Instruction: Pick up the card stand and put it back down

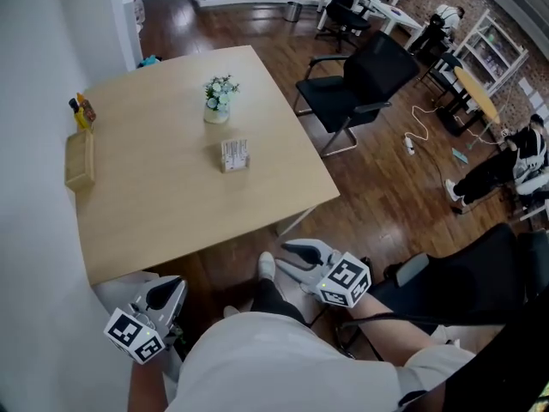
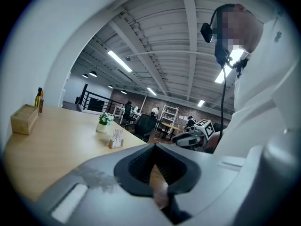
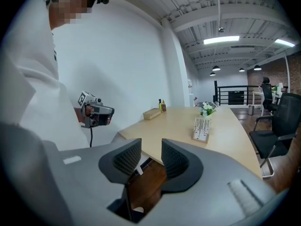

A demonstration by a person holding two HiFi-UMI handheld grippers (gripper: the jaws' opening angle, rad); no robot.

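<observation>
The card stand (image 1: 234, 154), a small wooden base with a white printed card, stands upright near the middle of the light wood table (image 1: 163, 221). It shows small in the left gripper view (image 2: 115, 138) and in the right gripper view (image 3: 201, 128). Both grippers hang below the table's near edge, close to the person's body and far from the stand. My left gripper (image 1: 165, 292) (image 2: 154, 148) is shut with nothing in it. My right gripper (image 1: 289, 256) (image 3: 151, 149) is open and empty, with floor showing between its pads.
A small pot of white flowers (image 1: 218, 99) stands just beyond the stand. A wooden box (image 1: 80, 159) and small bottles (image 1: 81, 110) sit at the table's left edge by the wall. A black chair (image 1: 356, 88) stands right of the table, another (image 1: 480, 273) beside the person.
</observation>
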